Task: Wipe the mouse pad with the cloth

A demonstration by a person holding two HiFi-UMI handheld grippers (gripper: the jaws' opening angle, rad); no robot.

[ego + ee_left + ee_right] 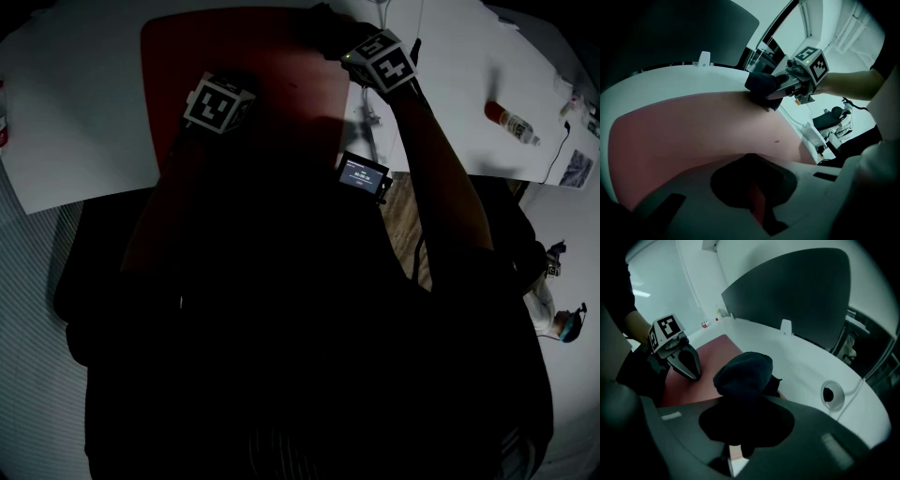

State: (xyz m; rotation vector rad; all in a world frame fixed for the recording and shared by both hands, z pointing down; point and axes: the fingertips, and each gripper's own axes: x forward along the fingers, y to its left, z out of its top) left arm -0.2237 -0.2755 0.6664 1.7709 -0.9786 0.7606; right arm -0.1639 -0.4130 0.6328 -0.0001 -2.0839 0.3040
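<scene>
1. Cloth (743, 373): one, dark and bunched into a ball. It is clamped in the jaws of the right tool (780, 88) and bulges out past their tips.
2. Mouse pad (244, 47): one, red, lying flat on the white desk (75, 103). The cloth in the right tool touches the pad at its far right corner, where the pad meets the bare desk.
3. Left tool (691, 366): jaws drawn together with nothing between them. Their tips rest on the pad, to the left of the right tool and well apart from the cloth.
4. Count of tools: two, each carrying one marker cube.
5. Bottle (511, 123): one, red and white, lying on the desk to the right of the right tool, well apart from it.
6. Small screen device (363, 175): one, at the near desk edge, on the near side of the right tool.
7. Cable grommet (832, 394): one, set in the desk to the right of the cloth.
</scene>
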